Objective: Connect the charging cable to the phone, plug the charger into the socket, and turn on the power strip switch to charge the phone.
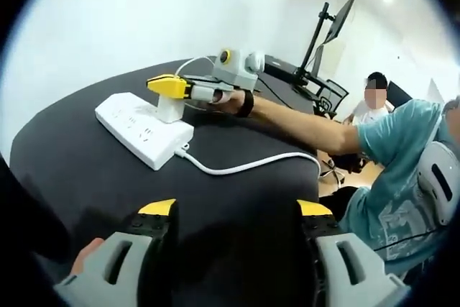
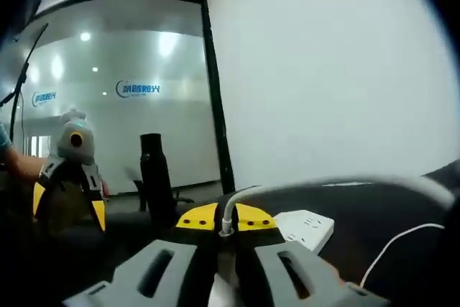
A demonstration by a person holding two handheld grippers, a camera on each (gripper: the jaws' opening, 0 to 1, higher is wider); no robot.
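A white power strip (image 1: pixel 141 127) lies on the dark round table (image 1: pixel 86 177). A white charger (image 1: pixel 170 109) stands on the strip's far end, and my right gripper (image 1: pixel 162 85) is shut on its top. In the right gripper view the yellow-tipped right gripper (image 2: pixel 226 218) is closed on the charger, whose white cable (image 2: pixel 338 181) rises between the jaws and arcs right. The strip (image 2: pixel 307 226) lies just beyond. My left gripper (image 1: pixel 236 210) hovers open over the near table with nothing in it. It also faces the right gripper's camera, the left gripper (image 2: pixel 68 205) wide open.
The strip's own white cord (image 1: pixel 244 166) runs off the table's right edge. A person's arm (image 1: pixel 302 121) reaches across to the right gripper. A monitor on an arm (image 1: pixel 332 26) and a seated person (image 1: pixel 370 106) are behind. A glass wall (image 2: pixel 144 106) stands opposite.
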